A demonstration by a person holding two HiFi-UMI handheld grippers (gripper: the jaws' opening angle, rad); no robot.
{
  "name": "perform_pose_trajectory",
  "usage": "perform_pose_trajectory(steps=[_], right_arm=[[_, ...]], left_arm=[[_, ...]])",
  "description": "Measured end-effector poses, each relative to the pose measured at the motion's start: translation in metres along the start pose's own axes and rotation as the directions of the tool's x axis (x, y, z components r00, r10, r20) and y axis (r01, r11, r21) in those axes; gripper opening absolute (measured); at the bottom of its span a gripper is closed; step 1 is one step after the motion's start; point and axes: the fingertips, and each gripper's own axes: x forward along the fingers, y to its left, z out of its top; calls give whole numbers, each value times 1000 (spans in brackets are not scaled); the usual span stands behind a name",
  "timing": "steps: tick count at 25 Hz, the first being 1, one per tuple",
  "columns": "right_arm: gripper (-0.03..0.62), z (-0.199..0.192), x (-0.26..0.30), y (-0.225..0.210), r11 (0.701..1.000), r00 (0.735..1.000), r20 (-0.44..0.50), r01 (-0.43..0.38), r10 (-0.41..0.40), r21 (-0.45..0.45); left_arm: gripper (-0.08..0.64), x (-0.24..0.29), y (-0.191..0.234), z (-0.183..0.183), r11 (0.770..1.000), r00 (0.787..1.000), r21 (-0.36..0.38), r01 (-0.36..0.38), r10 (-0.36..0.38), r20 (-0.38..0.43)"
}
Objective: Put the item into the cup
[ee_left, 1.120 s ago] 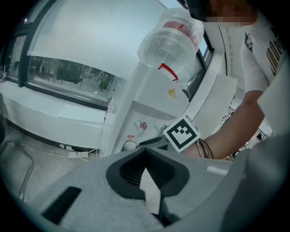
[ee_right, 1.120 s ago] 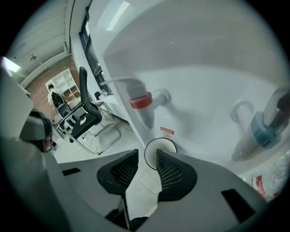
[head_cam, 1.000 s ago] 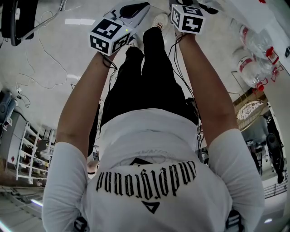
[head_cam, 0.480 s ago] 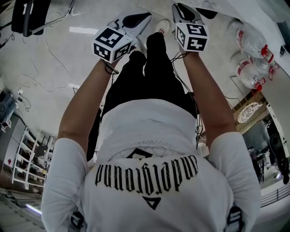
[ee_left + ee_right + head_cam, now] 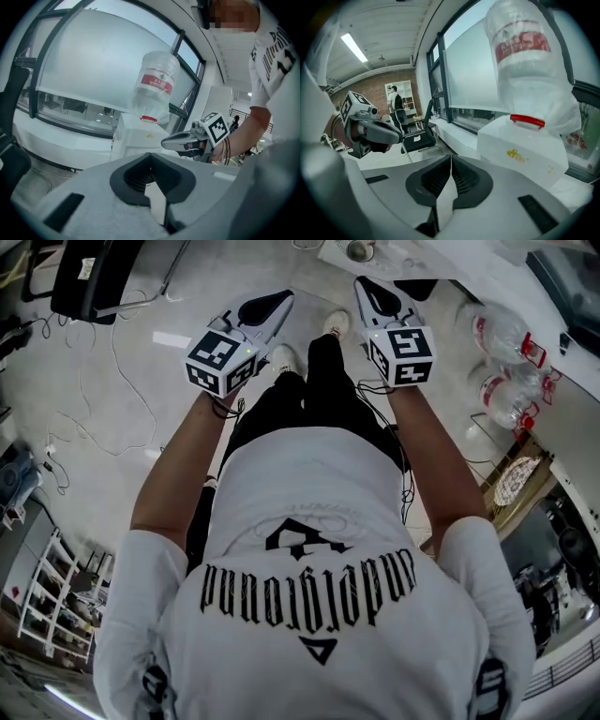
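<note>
**Both tongs clenched, nothing in them**

The item and the cup: you can't make them out in any view. A small round thing sits on the worktop ahead, too small to tell. Your left tongs are clenched, pads together on nothing. Your right tongs are the same. You're holding both out in front, side by side, over the floor. The right tongs face a water dispenser with an upended bottle on top.

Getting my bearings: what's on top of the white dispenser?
An upturned clear water bottle with a red label stands on the dispenser; its mouth is hidden by the red collar.
</note>
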Motion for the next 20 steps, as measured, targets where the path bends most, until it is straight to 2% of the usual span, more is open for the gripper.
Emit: perform_pose_trajectory(steps=[8, 14, 20], right_arm=[[20, 66, -60, 30, 998, 995, 93, -37, 42, -55], [20, 106, -103, 47, 995, 988, 149, -39, 52, -92], [20, 137, -141, 61, 995, 978, 204, -28, 47, -95]], left_arm=[[15, -65, -19, 64, 997, 994, 60, -50, 43, 103], [15, -109, -41, 102, 992, 986, 112, -51, 32, 165], [15, -139, -59, 130, 990, 976, 130, -55, 26, 214]])
